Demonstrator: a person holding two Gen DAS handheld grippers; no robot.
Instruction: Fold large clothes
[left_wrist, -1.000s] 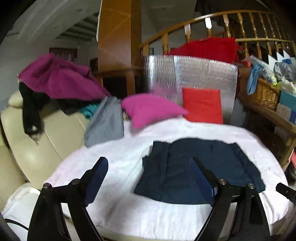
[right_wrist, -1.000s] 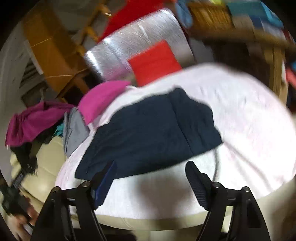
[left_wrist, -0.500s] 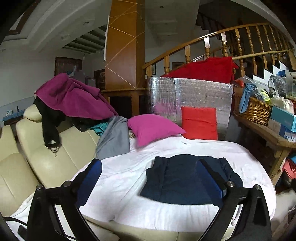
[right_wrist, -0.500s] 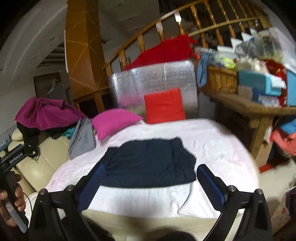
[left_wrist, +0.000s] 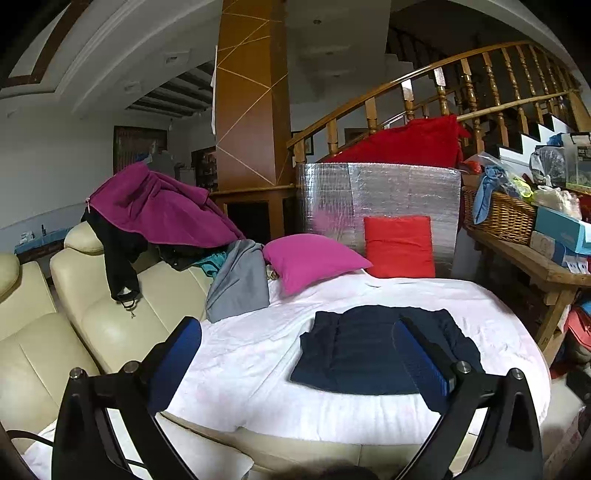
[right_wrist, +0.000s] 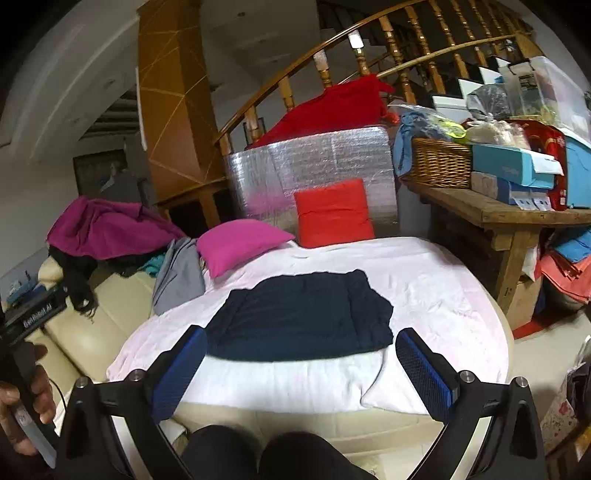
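A dark navy garment (left_wrist: 373, 350) lies folded into a rough rectangle on the white-covered round seat (left_wrist: 258, 354); it also shows in the right wrist view (right_wrist: 306, 317). My left gripper (left_wrist: 295, 354) is open and empty, held back above the seat's near left side. My right gripper (right_wrist: 301, 360) is open and empty, held back from the garment's near edge. The left gripper's handle and the hand on it show in the right wrist view (right_wrist: 26, 332).
A magenta pillow (left_wrist: 314, 258), a red pillow (left_wrist: 400, 245) and a grey garment (left_wrist: 240, 280) lie at the back. More clothes (left_wrist: 155, 206) are piled on the cream sofa (left_wrist: 92, 321). A wooden bench (right_wrist: 498, 214) with a basket and boxes stands right.
Both grippers have pulled back and risen from the garment, so the views now take in the whole seat and room. The garment lies unmoved.
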